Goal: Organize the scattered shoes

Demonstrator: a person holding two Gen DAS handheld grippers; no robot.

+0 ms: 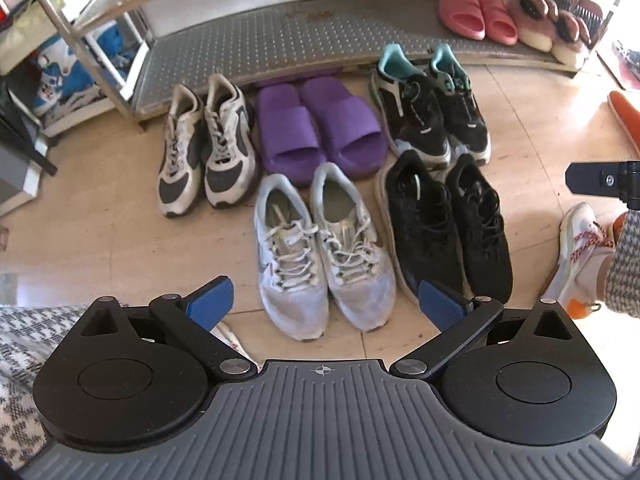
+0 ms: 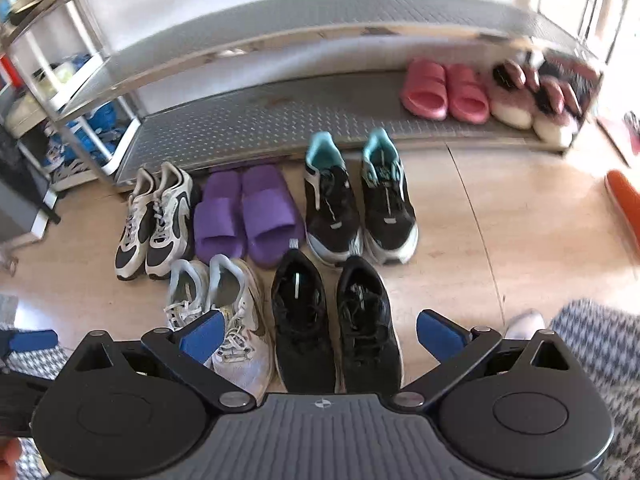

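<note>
Several pairs stand in two rows on the floor before a metal rack. Back row: white-and-grey sneakers (image 1: 206, 144), purple slides (image 1: 320, 128), black-and-teal sneakers (image 1: 430, 104). Front row: pale grey laced sneakers (image 1: 320, 252) and black sneakers (image 1: 448, 224). My left gripper (image 1: 324, 304) is open and empty, held above the pale grey pair. My right gripper (image 2: 320, 338) is open and empty above the black sneakers (image 2: 336, 320). The same pairs show in the right wrist view: purple slides (image 2: 248, 212), black-and-teal sneakers (image 2: 358, 200), pale grey sneakers (image 2: 224, 320).
The rack's lower shelf (image 1: 280, 36) holds pink slides (image 1: 476, 16) and fluffy brown-white slippers (image 1: 552, 28) at its right end. A blue-and-white shoe (image 1: 60, 80) sits under a side shelf at left. An orange object (image 1: 626, 120) lies at right. The person's white shoe (image 1: 580, 252) is at right.
</note>
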